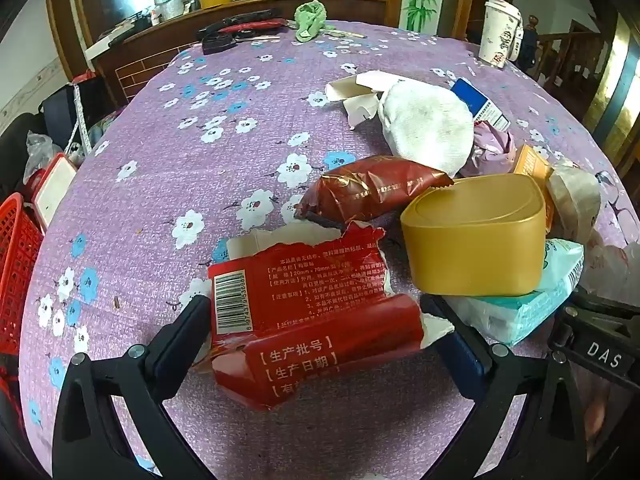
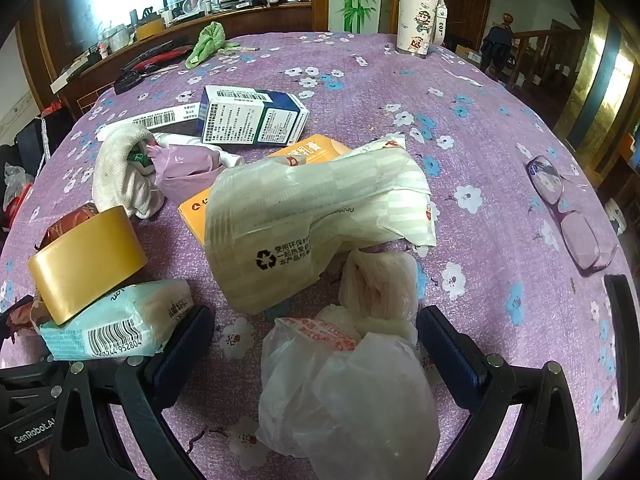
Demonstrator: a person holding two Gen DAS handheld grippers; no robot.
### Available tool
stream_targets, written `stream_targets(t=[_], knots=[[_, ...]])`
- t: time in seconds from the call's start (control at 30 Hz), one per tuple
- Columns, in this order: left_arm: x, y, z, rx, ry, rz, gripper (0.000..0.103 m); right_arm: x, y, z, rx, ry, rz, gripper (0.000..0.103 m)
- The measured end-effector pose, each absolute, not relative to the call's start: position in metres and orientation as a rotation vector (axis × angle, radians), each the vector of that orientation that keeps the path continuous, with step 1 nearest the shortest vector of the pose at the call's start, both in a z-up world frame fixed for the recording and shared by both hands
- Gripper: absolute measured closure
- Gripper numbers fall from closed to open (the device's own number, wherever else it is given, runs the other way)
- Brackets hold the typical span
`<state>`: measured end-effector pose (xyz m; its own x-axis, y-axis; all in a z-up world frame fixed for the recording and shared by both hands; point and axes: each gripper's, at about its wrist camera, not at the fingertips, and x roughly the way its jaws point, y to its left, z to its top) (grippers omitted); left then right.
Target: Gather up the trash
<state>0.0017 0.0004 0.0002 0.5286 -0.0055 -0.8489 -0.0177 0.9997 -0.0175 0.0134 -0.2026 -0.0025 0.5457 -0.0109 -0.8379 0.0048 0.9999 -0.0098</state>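
Observation:
A torn red carton (image 1: 316,320) with a barcode lies flat on the purple flowered tablecloth (image 1: 180,184). My left gripper (image 1: 320,314) stands open around it, one finger on each side. In the right wrist view a crumpled white plastic bag (image 2: 348,392) lies between the wide-open fingers of my right gripper (image 2: 316,320). Just beyond are a beige paper bag (image 2: 304,216) with a recycling mark, a gold lid (image 1: 476,236) on a teal tissue pack (image 1: 532,304), a red-brown snack wrapper (image 1: 372,196), a white cloth (image 1: 428,128) and a blue-and-white medicine box (image 2: 252,116).
An orange box (image 2: 308,152) and a lilac bag (image 2: 184,168) sit in the heap. Purple glasses (image 2: 568,216) lie at the right, a lidded cup (image 2: 418,16) and a green cloth (image 2: 208,42) at the far edge. A red basket (image 1: 16,272) stands off the table's left side.

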Motion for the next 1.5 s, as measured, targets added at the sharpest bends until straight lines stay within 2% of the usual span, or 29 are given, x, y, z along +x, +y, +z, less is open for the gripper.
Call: stream_targets(t=[0.1, 0.27, 0.53, 0.77, 1.07, 1.3, 1.5], knots=[[-0.004, 0.005, 0.002, -0.021, 1.027, -0.007, 0.0, 0.005, -0.204, 0.001, -0.006, 1.048, 0.028, 0.0], [-0.039, 0.011, 0.021, 0.005, 0.98, -0.025, 0.0, -0.038, -0.214, 0.027, -0.01, 0.996, 0.06, 0.0], [-0.142, 0.022, 0.083, -0.069, 0.59, 0.013, 0.0, -0.127, -0.213, 0.097, -0.025, 0.737, 0.072, 0.0], [-0.206, 0.033, 0.088, 0.023, 0.311, 0.109, 0.0, -0.185, -0.206, 0.1, 0.043, 0.523, 0.008, 0.0], [-0.213, 0.049, 0.076, -0.016, 0.331, 0.129, 0.0, -0.205, -0.208, 0.099, 0.084, 0.339, 0.0, 0.0], [-0.206, 0.038, 0.067, 0.014, 0.394, 0.102, 0.0, -0.191, -0.2, 0.087, 0.042, 0.488, 0.018, 0.0], [-0.206, 0.035, 0.065, 0.015, 0.397, 0.102, 0.0, -0.188, -0.197, 0.081, 0.03, 0.512, 0.03, 0.0]])
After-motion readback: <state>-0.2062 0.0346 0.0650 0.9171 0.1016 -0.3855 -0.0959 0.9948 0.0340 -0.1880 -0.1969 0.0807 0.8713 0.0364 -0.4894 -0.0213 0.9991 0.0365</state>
